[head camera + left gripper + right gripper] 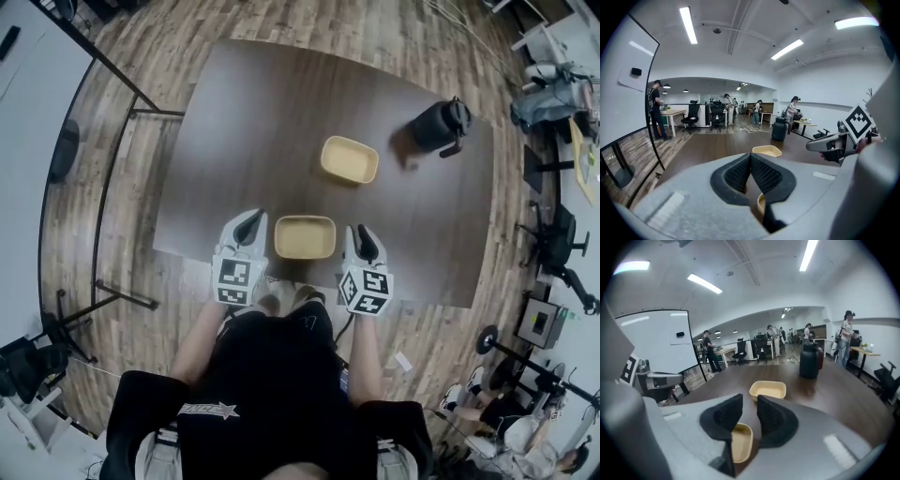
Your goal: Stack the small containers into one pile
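left gripper [750,160]: black ribbed pads pressed together tip to tip with nothing between them. It hovers at the near edge of the table, just left of the near tan container.
right gripper [749,405]: pads stand a little apart with a narrow gap and pinch nothing. Through the gap only the table top and, lower down, the near tan container show. It hovers just right of that container.
near tan container [305,236]: a shallow tan plastic tub, rectangular with rounded corners, open side up and empty. It sits between the two grippers, and neither appears to touch it in the head view.
far tan container [350,159]: a second tub of the same colour and shape, also upright and empty. It lies farther out and a little to the right, well apart from the first.
table [262,122]: a dark brown wood-grain top that bears both tubs.
black jug [439,125]: a black lidded jug with a handle, at the far right of the table, apart from both tubs. It looks to have no part in the task.
step in hand: nothing is stacked yet. Both grippers flank the near tub empty, so this reads as the approach before the first pick.
next move: one gripper needs its jaws over a side wall of one tub to pinch the rim. It then lifts the tub level, carries it over the other, lines up the corners and lowers it in to nest. The left gripper would have to spread its pads first.
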### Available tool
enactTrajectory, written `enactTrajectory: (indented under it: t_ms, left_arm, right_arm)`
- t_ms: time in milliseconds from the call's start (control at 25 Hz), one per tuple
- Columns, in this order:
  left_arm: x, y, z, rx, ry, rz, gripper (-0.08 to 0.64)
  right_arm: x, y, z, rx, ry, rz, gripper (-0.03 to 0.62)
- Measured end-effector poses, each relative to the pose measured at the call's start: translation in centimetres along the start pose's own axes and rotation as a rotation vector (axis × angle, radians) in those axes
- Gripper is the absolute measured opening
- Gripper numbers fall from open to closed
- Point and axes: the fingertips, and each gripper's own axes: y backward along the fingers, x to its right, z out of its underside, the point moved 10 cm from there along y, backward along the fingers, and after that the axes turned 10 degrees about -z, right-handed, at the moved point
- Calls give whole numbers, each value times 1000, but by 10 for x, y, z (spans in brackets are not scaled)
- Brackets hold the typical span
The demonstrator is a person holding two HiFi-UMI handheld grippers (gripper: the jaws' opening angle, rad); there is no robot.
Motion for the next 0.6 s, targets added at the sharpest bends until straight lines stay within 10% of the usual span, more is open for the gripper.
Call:
enactTrajectory:
  t_ms: [200,600]
  left_arm:
    - [13,2,-32,101,-31,61,9]
    - [50,-4,-69,181,-84,159,9]
  right_arm:
    - [-2,35,-20,120,53,86,8]
    - [9,72,-36,205,76,153,6]
